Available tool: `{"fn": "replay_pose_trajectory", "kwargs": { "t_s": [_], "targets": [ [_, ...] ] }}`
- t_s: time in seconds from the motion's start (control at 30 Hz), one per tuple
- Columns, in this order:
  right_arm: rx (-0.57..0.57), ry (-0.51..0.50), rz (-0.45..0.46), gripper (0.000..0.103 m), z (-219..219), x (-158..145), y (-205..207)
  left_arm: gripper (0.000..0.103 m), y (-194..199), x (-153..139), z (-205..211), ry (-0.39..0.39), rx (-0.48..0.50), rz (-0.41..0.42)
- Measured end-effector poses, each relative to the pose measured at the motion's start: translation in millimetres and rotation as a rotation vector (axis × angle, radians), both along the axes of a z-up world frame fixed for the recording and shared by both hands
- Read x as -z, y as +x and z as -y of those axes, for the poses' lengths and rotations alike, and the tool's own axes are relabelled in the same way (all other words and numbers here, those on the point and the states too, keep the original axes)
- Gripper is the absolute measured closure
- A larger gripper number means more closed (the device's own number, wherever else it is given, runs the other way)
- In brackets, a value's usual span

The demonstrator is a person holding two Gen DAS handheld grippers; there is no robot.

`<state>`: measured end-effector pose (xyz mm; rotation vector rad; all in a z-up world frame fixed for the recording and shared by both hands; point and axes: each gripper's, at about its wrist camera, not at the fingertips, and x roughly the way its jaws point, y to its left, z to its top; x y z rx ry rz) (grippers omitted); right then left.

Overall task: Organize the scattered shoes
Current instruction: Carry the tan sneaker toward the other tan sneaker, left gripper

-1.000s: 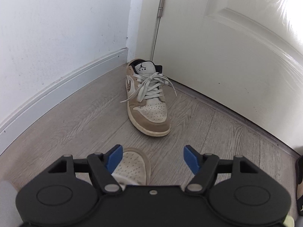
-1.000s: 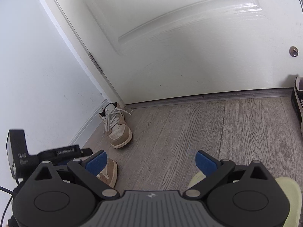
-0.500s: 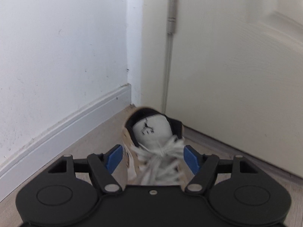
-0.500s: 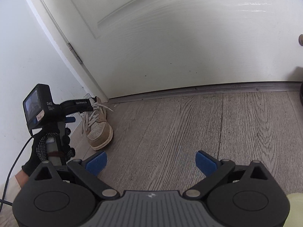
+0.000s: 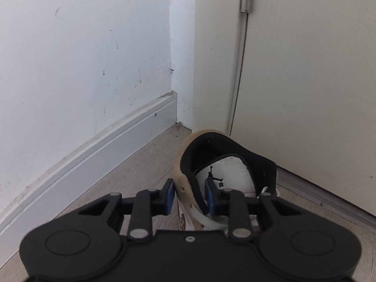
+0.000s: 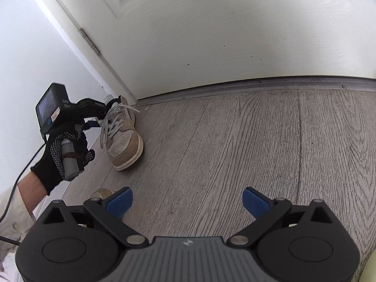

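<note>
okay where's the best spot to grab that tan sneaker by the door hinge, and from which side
Grip the padded collar wall of the tan sneaker from above, toe-side: it is thin, stands upright, and the mouth is open. The left gripper is closing there, one pad inside, one outside.

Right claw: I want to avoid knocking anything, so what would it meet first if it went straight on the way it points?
Probably bare wood floor; the right claw is open and empty.

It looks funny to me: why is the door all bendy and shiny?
Right wrist view: the fisheye lens bows the door and floor; glare streaks the door's top right. Left wrist view: the sneaker is sharp; soft, even light.
</note>
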<state>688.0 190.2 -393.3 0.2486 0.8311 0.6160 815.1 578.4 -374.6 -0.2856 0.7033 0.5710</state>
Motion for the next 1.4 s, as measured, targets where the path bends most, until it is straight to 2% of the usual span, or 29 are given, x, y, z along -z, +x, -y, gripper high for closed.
{"fn": "replay_pose_trajectory", "kwargs": {
  "t_s": [0.07, 0.23, 0.3, 0.4, 0.5, 0.67, 0.8, 0.87, 0.93, 0.97, 1.1, 1.27, 1.4],
  "targets": [
    [0.000, -0.007, 0.018, 0.003, 0, -3, -2, 0.086, 0, -2, 8, -0.040, 0.033, 0.002],
    [0.021, 0.006, 0.035, 0.003, 8, -12, 0, 0.089, -2, -6, 72, 0.016, 0.174, -0.023],
    [0.041, -0.006, 0.046, 0.003, 14, -15, -1, 0.089, -7, -13, 93, -0.021, 0.192, -0.011],
    [0.074, -0.003, 0.060, 0.003, 26, -19, -5, 0.087, -11, -19, 116, -0.105, 0.193, 0.004],
    [0.100, 0.006, 0.078, 0.003, 38, -24, -11, 0.087, -10, -14, 146, -0.160, 0.190, 0.000],
    [0.126, 0.021, 0.117, 0.003, 56, -35, -30, 0.086, -30, -17, 179, -0.165, 0.183, -0.003],
    [0.140, 0.023, 0.143, 0.003, 71, -50, -44, 0.087, -67, -14, 201, -0.183, 0.206, -0.027],
    [0.152, 0.023, 0.160, 0.003, 80, -56, -52, 0.089, -84, -8, 208, -0.179, 0.233, -0.042],
    [0.167, 0.029, 0.174, 0.003, 88, -62, -57, 0.090, -99, -6, 212, -0.132, 0.252, -0.036],
    [0.179, 0.034, 0.180, 0.003, 92, -64, -58, 0.090, -101, -6, 210, -0.134, 0.244, -0.039],
    [0.212, 0.045, 0.184, 0.003, 101, -68, -62, 0.089, -116, -6, 180, -0.272, 0.132, -0.028],
    [0.201, 0.067, 0.166, 0.003, 98, -72, -66, 0.084, -149, -10, 174, -0.270, 0.082, -0.037],
    [0.167, 0.041, 0.175, 0.003, 84, -70, -71, 0.084, -178, -11, 178, -0.280, 0.119, -0.045]
  ]
}}
